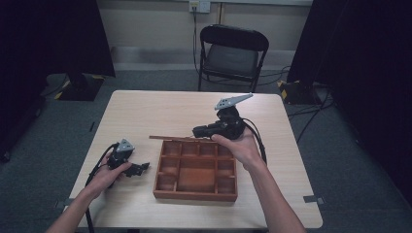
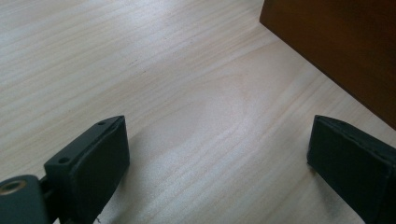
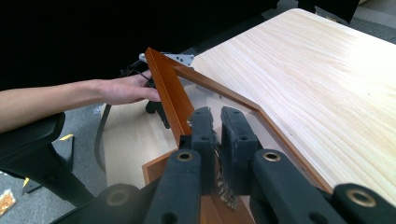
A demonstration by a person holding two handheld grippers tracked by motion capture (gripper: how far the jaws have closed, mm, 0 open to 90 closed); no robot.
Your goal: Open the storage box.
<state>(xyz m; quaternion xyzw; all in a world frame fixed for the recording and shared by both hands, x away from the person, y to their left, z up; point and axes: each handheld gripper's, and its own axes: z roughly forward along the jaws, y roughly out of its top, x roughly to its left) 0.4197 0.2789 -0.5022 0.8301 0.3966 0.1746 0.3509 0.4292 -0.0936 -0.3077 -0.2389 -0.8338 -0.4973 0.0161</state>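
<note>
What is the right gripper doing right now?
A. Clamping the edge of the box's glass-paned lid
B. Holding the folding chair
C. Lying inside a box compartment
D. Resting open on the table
A: the right gripper has its jaws closed on the raised lid of the wooden box.

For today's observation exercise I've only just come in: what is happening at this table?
A person at a light wooden table holds a gripper in each hand. The right gripper is shut on the glazed, wood-framed lid of a compartmented wooden box, holding it raised at the box's far edge. The left gripper rests open on the table beside the box's left side, gripping nothing. The compartments look empty.
</note>
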